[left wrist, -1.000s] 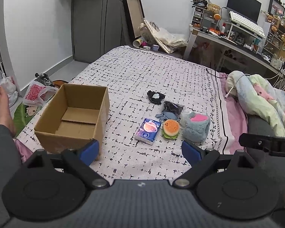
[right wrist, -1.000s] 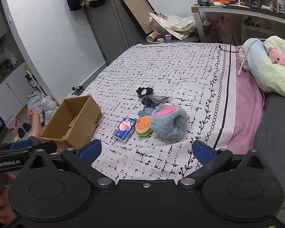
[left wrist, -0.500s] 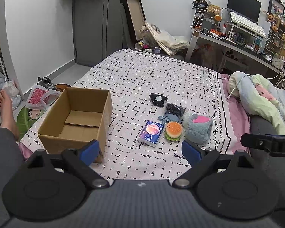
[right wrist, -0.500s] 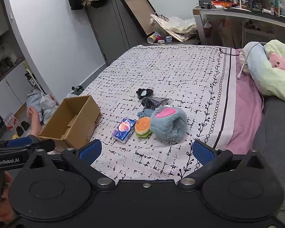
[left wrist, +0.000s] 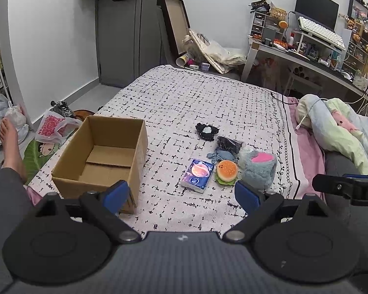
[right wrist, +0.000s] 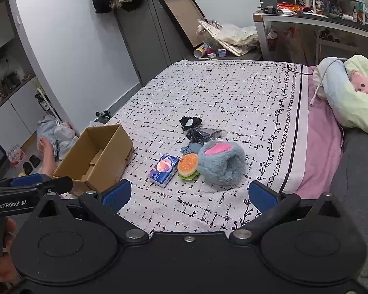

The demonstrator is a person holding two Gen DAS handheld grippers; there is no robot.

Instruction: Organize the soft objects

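Two grippers, both raised over the near edge of the bed (left wrist: 208,98), neither touching anything.

Item 1: my left gripper (left wrist: 181,194). Held level, pointing across the bed; blue fingers (left wrist: 116,194) spread wide with nothing between them. Its left finger overlaps the near corner of the cardboard box (left wrist: 98,156) in view, though I cannot tell contact.

Item 2: my right gripper (right wrist: 187,194). Same posture, tilted slightly down toward the bed; fingers (right wrist: 262,196) parted and unloaded. The left unit's body shows at its left, gripped by a hand (right wrist: 0,257).

Item 3: cardboard box, open-topped, sitting on the bed's left near corner.

Items 4–8, all right of the box, on the bedspread, well apart from it:
- tissue pack (left wrist: 197,175), nearest the box;
- burger plush (left wrist: 226,171), just beside the pack;
- fluffy blue slipper (left wrist: 257,167), touching the burger's far side from the box;
- dark bundle (left wrist: 228,144) and blue-grey cloth (left wrist: 220,155), behind the burger;
- black scrunchie-like piece (left wrist: 206,131), farthest back.

Item 9: rolled quilt (left wrist: 338,127), far right of the box.
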